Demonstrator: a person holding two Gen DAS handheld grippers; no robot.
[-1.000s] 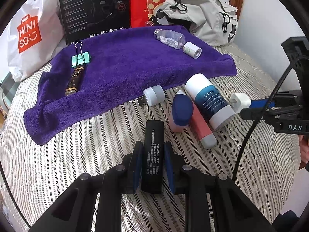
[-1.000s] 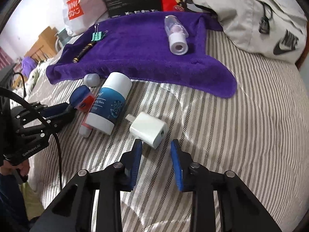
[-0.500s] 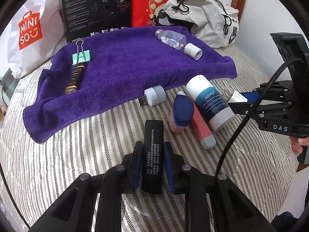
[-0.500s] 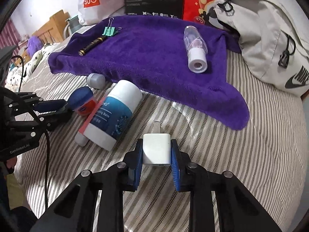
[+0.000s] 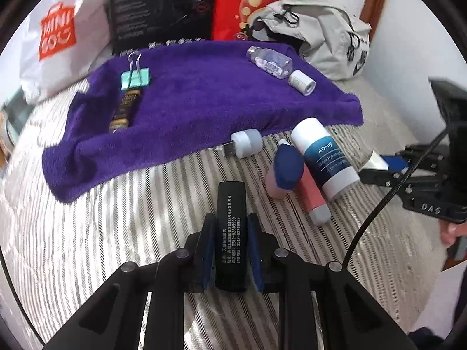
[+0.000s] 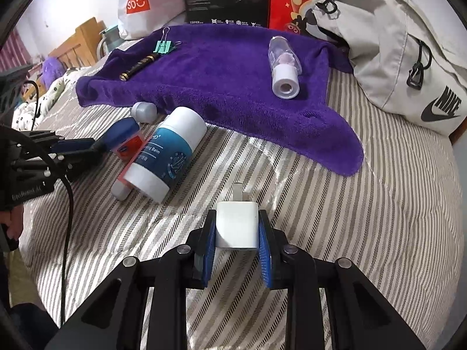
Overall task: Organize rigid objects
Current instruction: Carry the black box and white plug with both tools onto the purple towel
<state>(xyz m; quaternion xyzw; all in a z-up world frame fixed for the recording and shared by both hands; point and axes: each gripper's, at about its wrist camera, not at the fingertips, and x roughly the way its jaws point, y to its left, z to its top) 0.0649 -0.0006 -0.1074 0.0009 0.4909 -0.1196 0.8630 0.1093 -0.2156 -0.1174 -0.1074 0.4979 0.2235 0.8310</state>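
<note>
My left gripper [image 5: 229,227] is shut on a black bar [image 5: 230,227] with white print, held above the striped bedcover. My right gripper [image 6: 237,227] is shut on a white plug adapter [image 6: 237,227], prongs pointing forward, lifted just off the cover. On the purple towel [image 5: 204,99] lie a green binder clip [image 5: 135,77], a dark gold-trimmed tube [image 5: 125,109], and a clear bottle [image 5: 270,61] with a white cap [image 5: 302,82]. In front of the towel lie a white USB plug [image 5: 245,147], a blue-capped pink tube [image 5: 292,175] and a white-and-blue balm stick [image 5: 325,157].
A white shopping bag [image 5: 58,38], a black box [image 5: 160,8], a red box [image 5: 259,0] and a grey backpack [image 6: 394,52] line the far edge of the bed. A wall stands to the right. Striped bedcover [image 6: 379,218] lies bare to the right of the towel.
My right gripper moved onto the white plug adapter, shut on it and lifted it slightly. The left gripper kept its hold on the black bar and rose a little.
</note>
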